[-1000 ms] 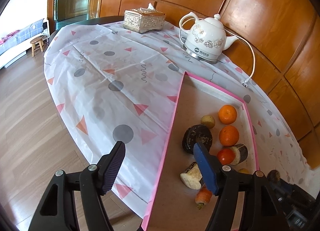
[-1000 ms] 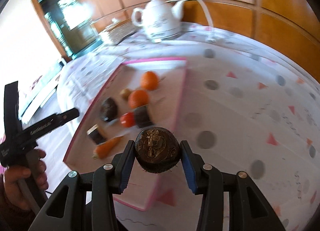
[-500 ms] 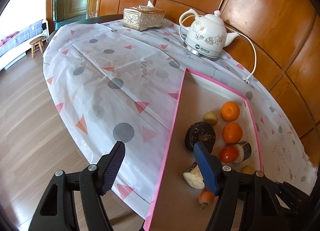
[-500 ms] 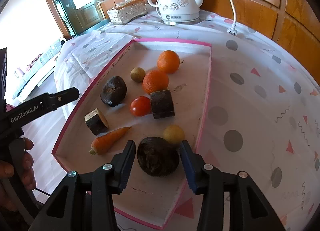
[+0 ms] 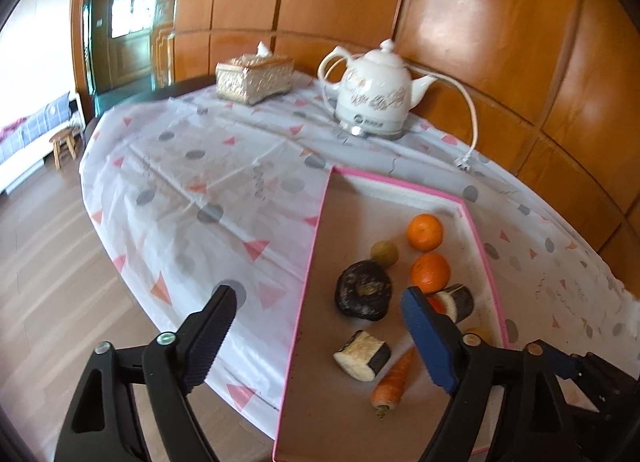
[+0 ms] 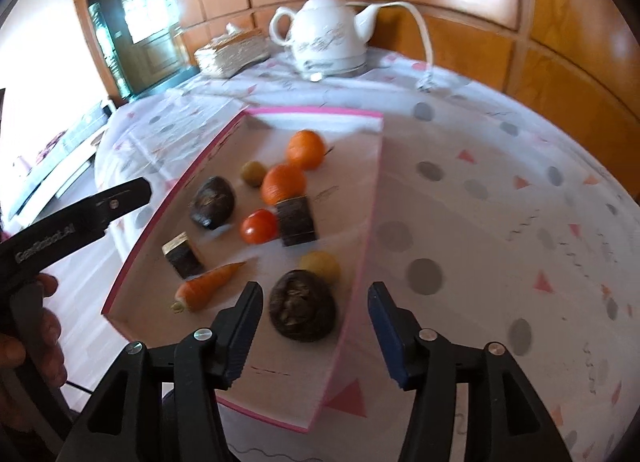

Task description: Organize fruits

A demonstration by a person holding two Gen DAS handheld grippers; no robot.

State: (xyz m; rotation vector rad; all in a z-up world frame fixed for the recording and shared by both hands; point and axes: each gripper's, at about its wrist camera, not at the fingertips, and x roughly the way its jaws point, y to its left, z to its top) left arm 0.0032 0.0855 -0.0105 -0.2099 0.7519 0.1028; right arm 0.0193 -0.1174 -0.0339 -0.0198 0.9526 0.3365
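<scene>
A pink-rimmed tray (image 6: 370, 197) (image 5: 310, 262) holds two oranges (image 6: 284, 185), a tomato (image 6: 259, 225), a carrot (image 6: 208, 286), two small yellow fruits (image 6: 320, 266), two dark cut pieces (image 6: 297, 219) and two dark round taros. One taro (image 6: 302, 312) lies in the tray's near corner, just beyond my right gripper (image 6: 314, 326), which is open and empty. My left gripper (image 5: 320, 336) is open and empty, straddling the tray's left rim near the other taro (image 5: 363, 296).
A white electric kettle (image 5: 374, 93) with cord and plug (image 5: 464, 161) and a gilded tissue box (image 5: 254, 77) stand at the back of the patterned tablecloth (image 5: 208, 189). Wooden wall panels lie behind. The table edge drops to the floor at the left.
My right gripper carried a taro over the tray, set it down in the near corner, opened and drew back. The left gripper stayed open and lifted slightly.
</scene>
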